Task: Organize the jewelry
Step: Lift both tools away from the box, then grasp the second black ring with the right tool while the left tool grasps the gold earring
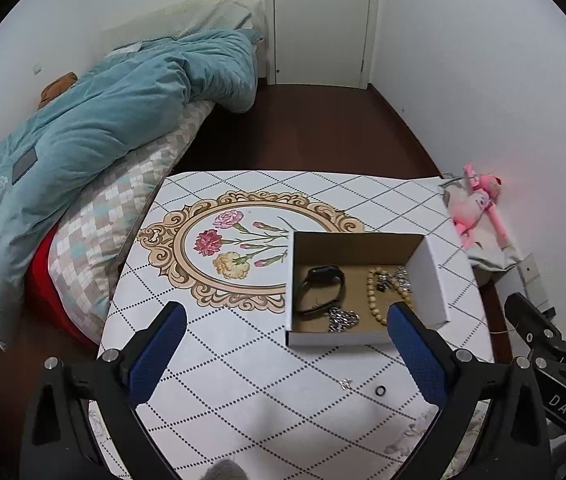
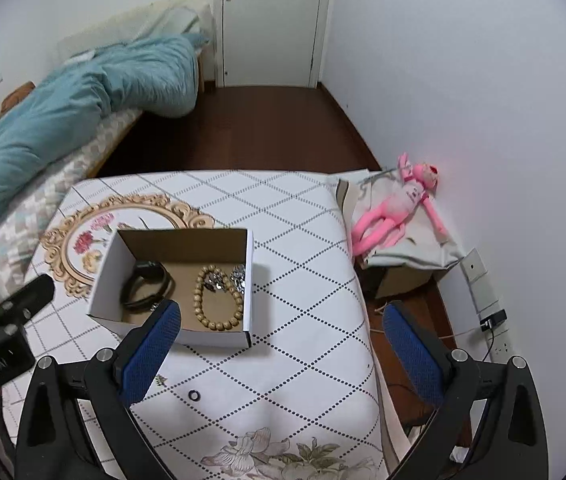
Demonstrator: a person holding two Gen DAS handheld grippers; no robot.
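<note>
A white cardboard box [image 1: 429,276] [image 2: 109,268] stands on the patterned tablecloth. Inside lie a black watch [image 1: 319,290] [image 2: 145,286], a wooden bead bracelet [image 1: 375,298] [image 2: 217,298], a silver chain [image 1: 341,320] and small silver pieces [image 2: 237,276]. On the cloth in front of the box lie a black ring [image 1: 380,391] [image 2: 194,395] and a small silver piece [image 1: 346,383] [image 2: 159,380]. My left gripper [image 1: 287,328] is open and empty, above the cloth near the box's front. My right gripper [image 2: 281,328] is open and empty, above the table's right part.
The table [image 1: 223,360] [image 2: 303,280] stands beside a bed with a teal duvet [image 1: 83,120] [image 2: 63,112]. A pink plush toy [image 1: 479,204] [image 2: 395,208] lies on a cloth-covered box by the right wall. Wall sockets and a cable [image 2: 491,320] are lower right.
</note>
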